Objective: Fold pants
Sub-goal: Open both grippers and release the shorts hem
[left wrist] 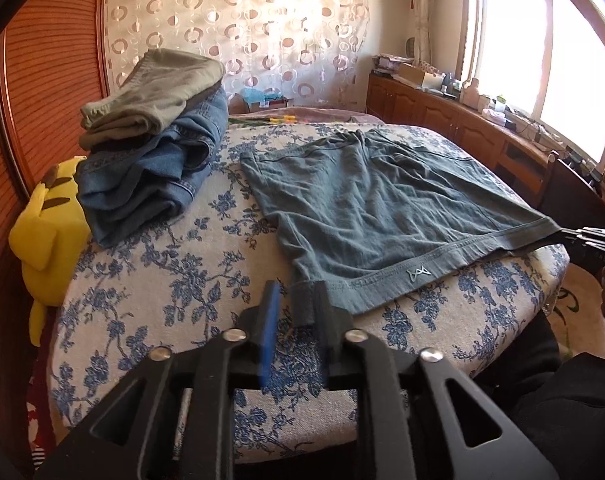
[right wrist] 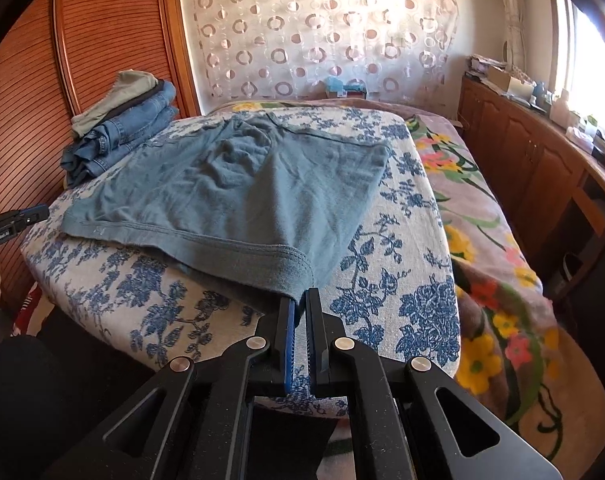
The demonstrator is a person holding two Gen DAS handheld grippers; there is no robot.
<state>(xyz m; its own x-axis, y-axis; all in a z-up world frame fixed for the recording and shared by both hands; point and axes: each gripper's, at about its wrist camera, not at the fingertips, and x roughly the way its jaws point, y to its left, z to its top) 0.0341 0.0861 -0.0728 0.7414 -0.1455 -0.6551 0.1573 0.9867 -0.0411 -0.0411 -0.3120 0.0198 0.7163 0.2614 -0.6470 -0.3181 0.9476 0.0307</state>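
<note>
Grey-green shorts (left wrist: pixel 374 204) lie spread flat on a blue-flowered cushion (left wrist: pixel 158 280), waistband toward me; they also show in the right wrist view (right wrist: pixel 238 188). My left gripper (left wrist: pixel 296 294) is open, its fingertips just at the near left corner of the waistband, gripping nothing. My right gripper (right wrist: pixel 299 304) is shut on the waistband's near right corner (right wrist: pixel 290 276) and lifts it slightly. The right gripper shows at the far right of the left wrist view (left wrist: pixel 582 236); the left gripper shows at the left edge of the right wrist view (right wrist: pixel 26 216).
A pile of folded jeans and olive pants (left wrist: pixel 150 140) sits at the cushion's back left, beside a yellow plush toy (left wrist: pixel 50 232). A floral blanket (right wrist: pixel 494 240) covers the bed to the right. Wooden cabinets (right wrist: pixel 534 168) run under the window.
</note>
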